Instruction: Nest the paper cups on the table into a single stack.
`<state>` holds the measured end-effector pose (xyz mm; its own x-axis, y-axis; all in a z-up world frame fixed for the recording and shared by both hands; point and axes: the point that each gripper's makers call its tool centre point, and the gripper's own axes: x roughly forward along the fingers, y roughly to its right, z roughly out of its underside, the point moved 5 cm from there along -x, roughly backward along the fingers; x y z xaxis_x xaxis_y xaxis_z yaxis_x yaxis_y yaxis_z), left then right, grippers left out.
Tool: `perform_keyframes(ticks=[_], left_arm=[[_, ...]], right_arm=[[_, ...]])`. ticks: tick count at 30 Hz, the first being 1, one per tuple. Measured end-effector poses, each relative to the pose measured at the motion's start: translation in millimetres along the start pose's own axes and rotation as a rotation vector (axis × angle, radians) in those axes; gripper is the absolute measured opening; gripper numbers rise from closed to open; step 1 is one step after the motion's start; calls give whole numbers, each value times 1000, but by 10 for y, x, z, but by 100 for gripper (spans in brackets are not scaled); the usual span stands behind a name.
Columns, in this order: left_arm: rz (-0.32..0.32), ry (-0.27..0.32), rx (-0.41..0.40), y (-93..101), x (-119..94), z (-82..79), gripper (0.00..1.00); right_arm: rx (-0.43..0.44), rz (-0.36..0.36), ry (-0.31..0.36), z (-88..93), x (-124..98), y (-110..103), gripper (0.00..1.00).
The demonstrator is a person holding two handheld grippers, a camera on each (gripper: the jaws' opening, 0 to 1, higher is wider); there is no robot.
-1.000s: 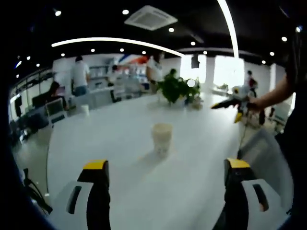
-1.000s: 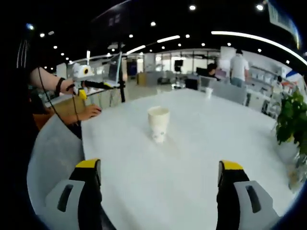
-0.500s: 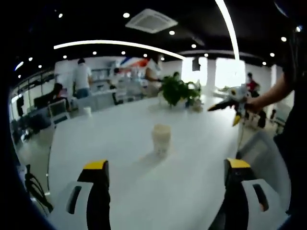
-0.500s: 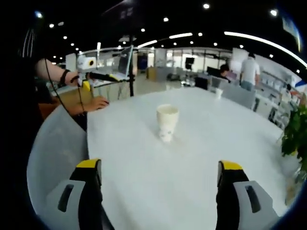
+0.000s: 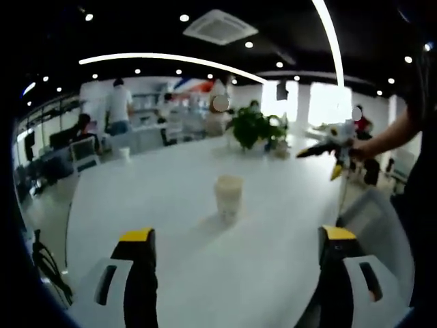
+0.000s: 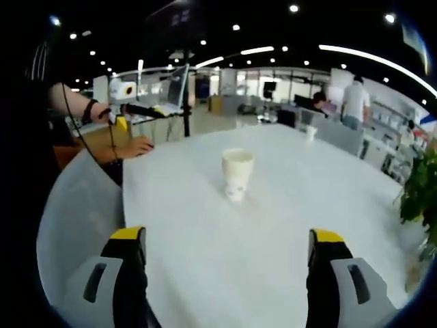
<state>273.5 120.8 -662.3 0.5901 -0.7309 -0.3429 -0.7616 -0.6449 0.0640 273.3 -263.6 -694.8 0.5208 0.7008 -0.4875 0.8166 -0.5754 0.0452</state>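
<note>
White tabletop carries a cup ahead of the left claw, jaws apart, empty. In the right gripper view, the cup stands ahead of the right claw, jaws apart; approach level, pinch its wall gently.

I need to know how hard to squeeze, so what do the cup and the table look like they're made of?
The cup looks like thin paper: matte cream walls, a rolled rim and faint print, so probably easy to crush. The table looks like a hard, smooth white top, laminate or similar, with a soft sheen; the exact material is unclear.
</note>
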Motion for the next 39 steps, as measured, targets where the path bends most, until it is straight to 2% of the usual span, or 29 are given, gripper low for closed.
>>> perform_keyframes(ticks=[20,33,39], left_arm=[[5,-4,8,-60,46,-64,96],[15,-16,-1,-53,50,-18,94],[15,-14,-2,-46,64,-51,94]], right_arm=[[7,12,12,-25,-10,12,95],[9,17,5,-3,-18,-8,95],[9,14,1,-5,-12,-17,94]])
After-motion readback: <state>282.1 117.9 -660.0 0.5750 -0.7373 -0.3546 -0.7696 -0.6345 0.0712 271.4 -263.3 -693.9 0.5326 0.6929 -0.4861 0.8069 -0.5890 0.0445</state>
